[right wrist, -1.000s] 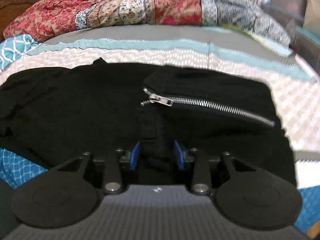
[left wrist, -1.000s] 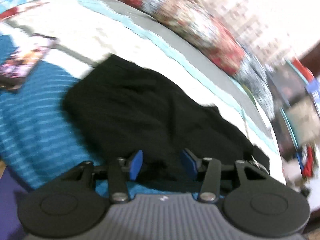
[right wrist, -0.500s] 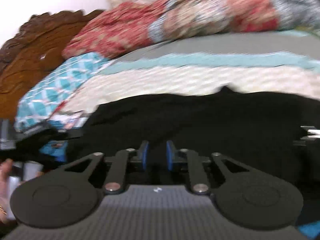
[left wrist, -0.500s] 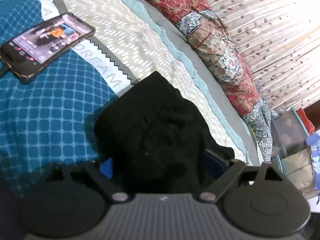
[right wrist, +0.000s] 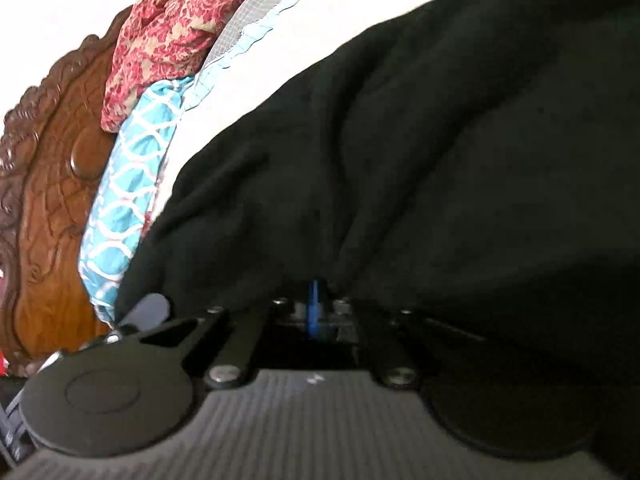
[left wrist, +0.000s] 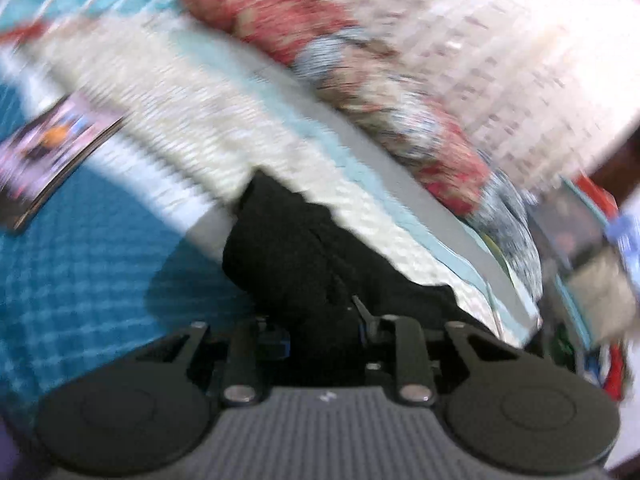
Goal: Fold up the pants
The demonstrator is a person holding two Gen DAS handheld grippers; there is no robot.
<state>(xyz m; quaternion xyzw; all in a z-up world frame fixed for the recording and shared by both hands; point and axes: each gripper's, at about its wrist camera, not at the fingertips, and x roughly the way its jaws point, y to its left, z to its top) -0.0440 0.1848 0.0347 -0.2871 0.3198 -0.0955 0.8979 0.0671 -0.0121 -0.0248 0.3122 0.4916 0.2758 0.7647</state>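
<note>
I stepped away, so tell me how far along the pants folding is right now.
Partly done: the black pants lie bunched in a heap on the bed, not a flat fold. In hand: the left gripper and right gripper both clamp fabric. Left: smoothing and the final folds.

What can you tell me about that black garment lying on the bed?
The black fabric pants look soft, matte and thick, bunched into loose folds rather than lying flat. They rest on the blue and white patterned bedspread. The left gripper has cloth bunched between its fingers; the right gripper is pinched shut on another edge, with fabric draping over it. No zipper or waistband shows in these blurry views.
</note>
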